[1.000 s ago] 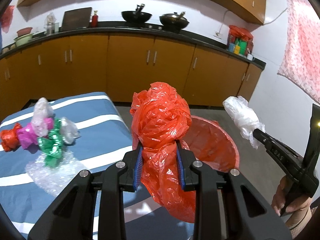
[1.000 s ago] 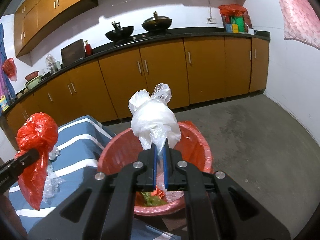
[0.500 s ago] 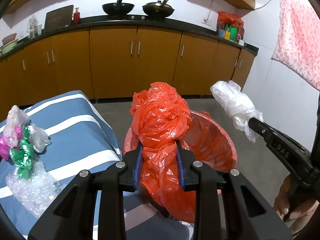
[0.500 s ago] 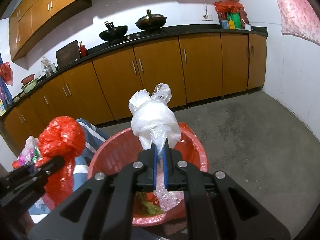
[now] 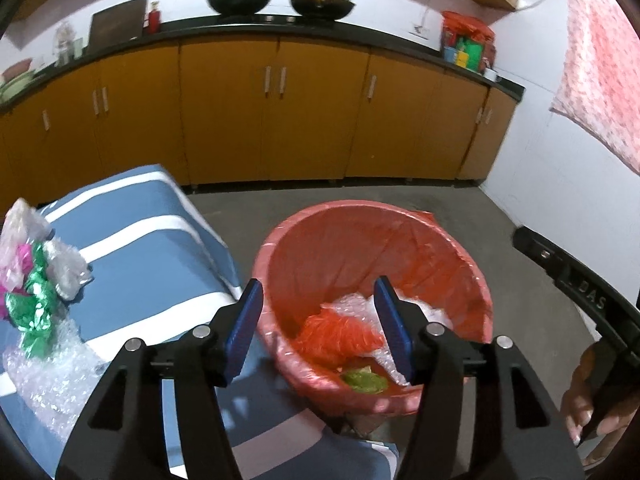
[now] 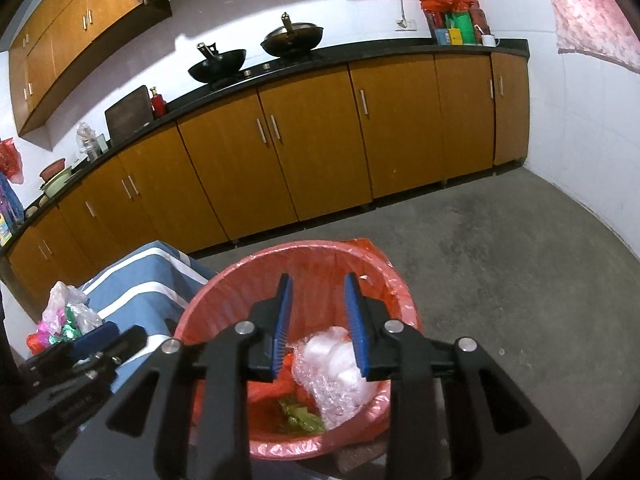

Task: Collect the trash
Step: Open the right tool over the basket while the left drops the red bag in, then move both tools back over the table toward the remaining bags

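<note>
L gripper (image 5: 318,326) jaws spread wide, nothing between the blue pads (image 5: 244,330); hangs over near-left rim of the red-lined bin (image 5: 476,280), partly over the table edge. R gripper (image 6: 320,326) also wide apart, empty, blue pads (image 6: 356,324) poised above the bin's interior. Bin is the ref pt for all below. Inside bin, seen from both wrist cams: red bag (image 5: 336,334) crumpled at bottom toward the table side, white bag (image 6: 336,360) lying against bubble wrap (image 6: 332,394) toward the side away from the table, green scrap (image 6: 300,416) at near bottom, touching the red bag's edge. Both bags rest inside, clear of either gripper. Red liner (image 6: 368,250) folds over the rim, bunched at far-right lip. Striped blue/white tablecloth (image 5: 160,248) directly L of bin, cloth edge touching or just beside the rim – can't tell which. On the table, well L of bin: remaining trash cluster – clear plastic wad (image 5: 18,224), pink foil (image 5: 22,258), green foil (image 5: 32,312), sheet of bubble wrap (image 5: 44,376) nearest the cam. R cam shows a red scrap (image 6: 34,342) in that same cluster. Bare grey concrete floor (image 6: 520,260) R of and behind bin. Beyond bin: run of orange-brown cabinets (image 6: 320,140) under a dark counter, two woks (image 5: 240,0) on top
</note>
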Available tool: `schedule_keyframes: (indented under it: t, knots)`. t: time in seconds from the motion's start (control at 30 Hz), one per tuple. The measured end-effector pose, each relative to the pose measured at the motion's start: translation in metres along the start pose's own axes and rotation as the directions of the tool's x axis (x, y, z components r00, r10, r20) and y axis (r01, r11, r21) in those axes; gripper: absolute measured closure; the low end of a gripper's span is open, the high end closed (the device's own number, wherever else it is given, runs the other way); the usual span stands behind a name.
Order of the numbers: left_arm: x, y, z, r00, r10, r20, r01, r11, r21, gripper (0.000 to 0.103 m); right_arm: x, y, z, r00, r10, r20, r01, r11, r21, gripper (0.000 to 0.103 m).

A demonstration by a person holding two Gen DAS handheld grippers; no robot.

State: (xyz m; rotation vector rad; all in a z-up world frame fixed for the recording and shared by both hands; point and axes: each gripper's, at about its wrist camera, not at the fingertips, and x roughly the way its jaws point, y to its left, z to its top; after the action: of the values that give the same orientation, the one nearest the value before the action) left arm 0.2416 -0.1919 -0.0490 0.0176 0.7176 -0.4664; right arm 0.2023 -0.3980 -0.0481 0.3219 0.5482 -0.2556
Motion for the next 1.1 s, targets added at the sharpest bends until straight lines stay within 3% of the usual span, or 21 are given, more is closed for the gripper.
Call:
schedule_keyframes:
  t: [0.3, 0.6, 0.77, 0.93, 1.1]
  knots:
    - [-0.019, 0.032, -0.009, 0.996, 0.084, 0.023, -0.083, 0.996, -0.044, 0.044, -0.007, 0.017, -0.002, 1.000, 0.016, 0.001, -0.016, 0.999, -0.045, 0.075]
    - [-0.062, 0.087, -0.026, 0.973, 0.217, 0.084, -0.210, 0.974, -0.091, 0.041, -0.012, 0.065, -0.008, 0.995, 0.100, -0.018, -0.102, 0.986, -0.130, 0.068]
    - [-0.095, 0.135, -0.042, 0.933, 0.342, 0.116, -0.325, 0.935, -0.140, 0.040, -0.012, 0.107, -0.021, 0.983, 0.173, -0.058, -0.181, 0.966, -0.183, 0.067]
    - [-0.123, 0.188, -0.061, 0.879, 0.467, 0.099, -0.437, 0.871, -0.225, 0.037, -0.010, 0.156, -0.039, 0.963, 0.244, -0.113, -0.264, 0.938, -0.224, 0.067]
    - [-0.144, 0.234, -0.076, 0.839, 0.540, 0.068, -0.499, 0.813, -0.300, 0.037, -0.010, 0.202, -0.055, 0.941, 0.298, -0.159, -0.332, 0.906, -0.264, 0.067]
